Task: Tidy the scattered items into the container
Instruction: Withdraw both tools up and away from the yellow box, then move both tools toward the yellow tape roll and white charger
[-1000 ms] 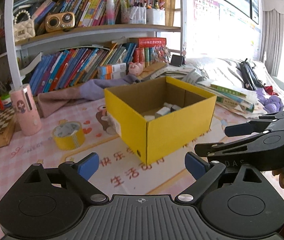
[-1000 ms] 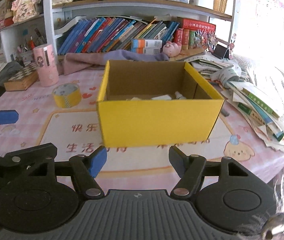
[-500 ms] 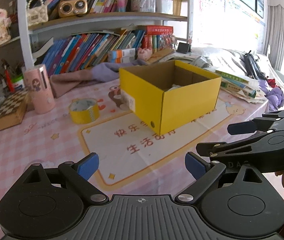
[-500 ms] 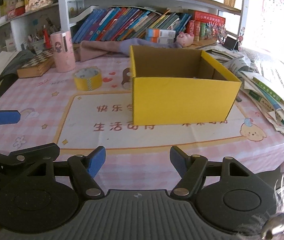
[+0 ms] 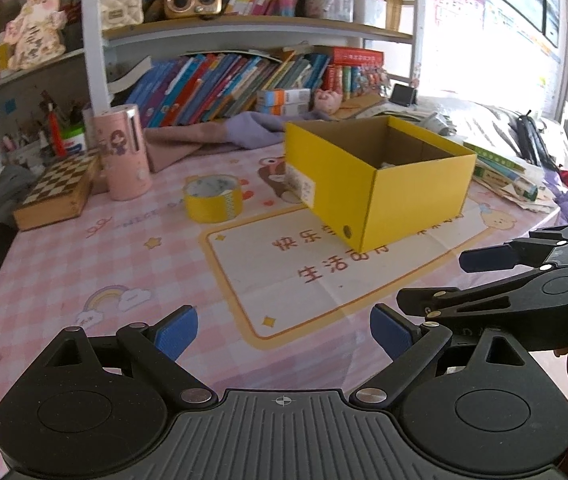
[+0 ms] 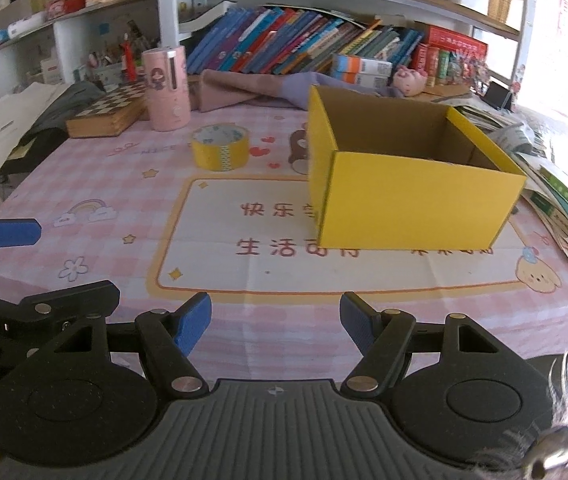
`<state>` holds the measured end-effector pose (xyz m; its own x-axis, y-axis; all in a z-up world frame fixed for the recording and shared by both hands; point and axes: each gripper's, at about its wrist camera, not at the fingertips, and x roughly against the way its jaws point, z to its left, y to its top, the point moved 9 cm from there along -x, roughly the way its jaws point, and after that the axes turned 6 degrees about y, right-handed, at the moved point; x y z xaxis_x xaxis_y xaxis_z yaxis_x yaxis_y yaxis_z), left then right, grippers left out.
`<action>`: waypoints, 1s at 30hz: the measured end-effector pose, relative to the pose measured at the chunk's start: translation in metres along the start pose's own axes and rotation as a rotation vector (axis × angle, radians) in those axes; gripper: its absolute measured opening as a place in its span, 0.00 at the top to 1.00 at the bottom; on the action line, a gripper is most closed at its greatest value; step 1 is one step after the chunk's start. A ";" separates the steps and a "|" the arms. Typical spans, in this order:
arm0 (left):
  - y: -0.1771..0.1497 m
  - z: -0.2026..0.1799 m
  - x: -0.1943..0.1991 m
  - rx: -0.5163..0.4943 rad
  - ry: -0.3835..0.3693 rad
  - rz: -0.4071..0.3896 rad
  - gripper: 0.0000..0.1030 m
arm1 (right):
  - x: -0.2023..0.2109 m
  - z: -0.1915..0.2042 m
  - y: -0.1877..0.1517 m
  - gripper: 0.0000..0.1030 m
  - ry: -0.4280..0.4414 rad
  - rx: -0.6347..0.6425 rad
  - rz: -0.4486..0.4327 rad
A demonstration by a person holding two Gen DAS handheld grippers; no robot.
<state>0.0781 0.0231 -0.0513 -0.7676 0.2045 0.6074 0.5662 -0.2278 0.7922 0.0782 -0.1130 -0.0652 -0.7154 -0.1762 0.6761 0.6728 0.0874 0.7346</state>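
Left of the yellow box, in the left wrist view, a roll of yellow tape sits on the pink checked tablecloth, with a pink cylinder and a chessboard case farther left. The box stands open-topped, brown cardboard inside, with a pale item or two just visible at its bottom. The left gripper hangs in front of the box, well apart from it, its blue pads spread and empty.

In the right wrist view, the box hides its contents behind its front wall; the tape lies to its left. The right gripper is also spread wide with nothing between its pads. I judge the tidying nearly or wholly done: only the tape might still count as scattered.
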 end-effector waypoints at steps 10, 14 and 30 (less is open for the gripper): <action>-0.001 0.023 0.002 0.048 0.052 0.005 0.08 | -0.011 0.020 0.014 0.32 0.048 0.052 0.002; 0.001 0.030 -0.002 0.058 0.073 0.005 0.08 | -0.019 0.024 0.020 0.32 0.067 0.066 0.000; 0.021 0.058 -0.041 0.067 0.133 0.025 0.08 | -0.070 0.028 0.055 0.34 0.122 0.088 0.012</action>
<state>0.1390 0.0653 -0.0557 -0.7836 0.0709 0.6172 0.6008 -0.1665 0.7819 0.1596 -0.0681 -0.0705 -0.6755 -0.2917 0.6772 0.6584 0.1746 0.7321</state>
